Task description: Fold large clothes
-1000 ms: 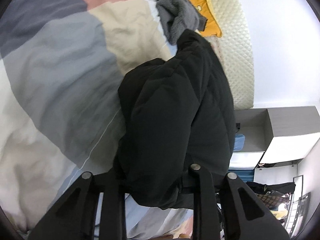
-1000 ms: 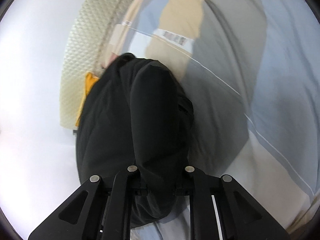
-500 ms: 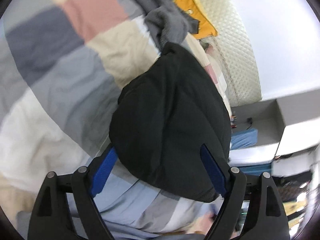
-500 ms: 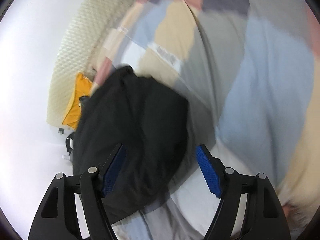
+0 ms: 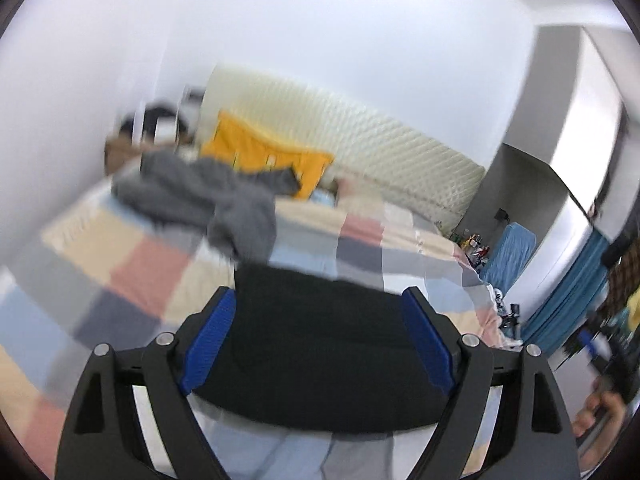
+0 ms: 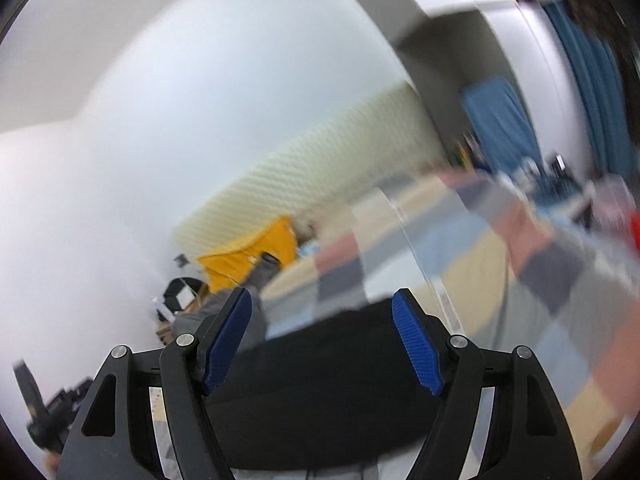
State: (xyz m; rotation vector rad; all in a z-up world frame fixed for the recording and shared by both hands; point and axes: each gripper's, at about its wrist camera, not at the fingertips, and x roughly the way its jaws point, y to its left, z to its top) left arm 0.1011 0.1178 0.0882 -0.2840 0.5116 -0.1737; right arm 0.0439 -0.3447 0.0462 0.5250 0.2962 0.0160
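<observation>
A black puffy jacket (image 5: 320,344) lies folded into a compact bundle on the patchwork bed cover (image 5: 132,264). My left gripper (image 5: 320,340) is open, its blue-padded fingers spread wide above the bundle and holding nothing. The jacket also shows in the right wrist view (image 6: 320,392), low in the frame. My right gripper (image 6: 322,340) is open too, raised above the jacket, and empty. Both views are blurred by motion.
A grey garment (image 5: 200,200) and a yellow one (image 5: 260,156) lie at the far end of the bed by the cream quilted headboard (image 5: 380,156). White walls stand behind. A blue chair (image 5: 510,256) and clutter are at the right.
Both grippers opened and let go of the black jacket, which now rests on the bed. Both then tilted up and back, so the views swing from the bed toward the headboard and wall.
</observation>
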